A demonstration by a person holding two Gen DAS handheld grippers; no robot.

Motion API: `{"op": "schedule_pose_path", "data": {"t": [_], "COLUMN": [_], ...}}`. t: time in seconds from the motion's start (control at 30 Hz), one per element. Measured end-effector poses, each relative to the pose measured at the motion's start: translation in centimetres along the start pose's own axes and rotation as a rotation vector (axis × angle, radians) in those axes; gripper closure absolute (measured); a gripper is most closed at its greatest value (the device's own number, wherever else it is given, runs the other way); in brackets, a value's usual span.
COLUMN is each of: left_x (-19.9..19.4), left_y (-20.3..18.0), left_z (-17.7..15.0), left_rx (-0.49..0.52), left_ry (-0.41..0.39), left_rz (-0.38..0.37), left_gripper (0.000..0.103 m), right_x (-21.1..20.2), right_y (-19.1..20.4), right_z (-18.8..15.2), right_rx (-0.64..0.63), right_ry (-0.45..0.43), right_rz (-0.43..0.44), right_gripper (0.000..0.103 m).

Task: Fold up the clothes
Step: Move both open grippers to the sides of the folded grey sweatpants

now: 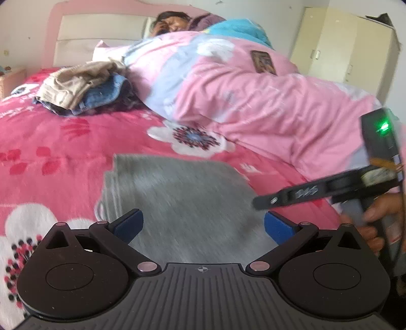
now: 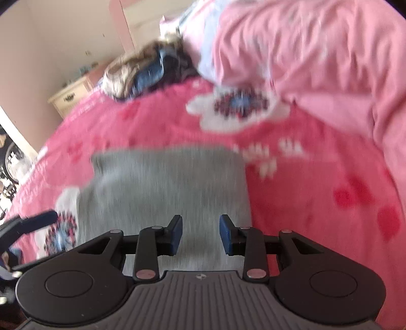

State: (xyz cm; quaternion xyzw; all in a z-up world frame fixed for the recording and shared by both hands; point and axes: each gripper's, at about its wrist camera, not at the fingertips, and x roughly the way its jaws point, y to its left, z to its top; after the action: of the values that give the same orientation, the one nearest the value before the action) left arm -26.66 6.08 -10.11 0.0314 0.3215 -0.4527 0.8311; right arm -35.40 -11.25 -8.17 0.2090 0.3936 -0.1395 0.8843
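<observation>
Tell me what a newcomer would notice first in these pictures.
A folded grey garment lies flat on the pink flowered bedspread, just ahead of both open claws, left claw and right claw. Behind it a person lies under a pink quilt, with a clothes pile beside it.

The grey garment (image 1: pixel 177 200) lies flat on the pink bedsheet (image 1: pixel 63 142) with white flowers. It is folded into a compact rectangle, and its fabric looks soft and a little heathered. On its left edge several layers show, stacked one over the other. Its far edge is straight and lies near a white flower print. In the right wrist view the same grey garment (image 2: pixel 165 185) is blurred. Further back on the bed a pile of clothes (image 1: pixel 83 88) rests: a beige piece on top, blue denim under it.
</observation>
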Motion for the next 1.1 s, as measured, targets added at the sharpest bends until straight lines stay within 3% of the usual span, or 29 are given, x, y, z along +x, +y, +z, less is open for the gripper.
{"op": "schedule_pose_path", "data": {"t": [0.17, 0.3, 0.4, 0.57, 0.7, 0.83, 1.1], "left_x": [2.5, 2.1, 1.2, 0.7, 1.6, 2.2, 3.8], "left_y": [1.7, 3.1, 4.4, 7.3, 9.0, 9.8, 10.4], "left_z": [0.5, -0.4, -1.2, -2.3, -3.1, -3.5, -3.1], "left_rx": [-0.091, -0.131, -0.167, -0.306, -0.4, -0.467, -0.458], "left_ry": [0.055, 0.08, 0.096, 0.155, 0.203, 0.192, 0.199], "left_rz": [0.087, 0.125, 0.134, 0.052, -0.014, -0.066, -0.136], "left_gripper": [0.007, 0.007, 0.007, 0.006, 0.006, 0.006, 0.006], "right_x": [3.3, 7.6, 7.3, 3.8, 3.3, 4.1, 6.2], "right_y": [-0.4, -0.5, -1.2, -4.7, -8.6, -10.6, -10.6], "right_z": [3.1, 3.4, 3.4, 3.1, 2.2, 1.2, 0.5], "right_rx": [-0.023, -0.029, -0.003, 0.082, 0.209, 0.318, 0.378], "right_ry": [-0.007, 0.049, 0.032, -0.012, 0.063, 0.161, 0.245], "right_rz": [0.005, 0.008, 0.041, 0.111, 0.158, 0.229, 0.305], "right_gripper": [0.069, 0.069, 0.069, 0.059, 0.054, 0.053, 0.05]}}
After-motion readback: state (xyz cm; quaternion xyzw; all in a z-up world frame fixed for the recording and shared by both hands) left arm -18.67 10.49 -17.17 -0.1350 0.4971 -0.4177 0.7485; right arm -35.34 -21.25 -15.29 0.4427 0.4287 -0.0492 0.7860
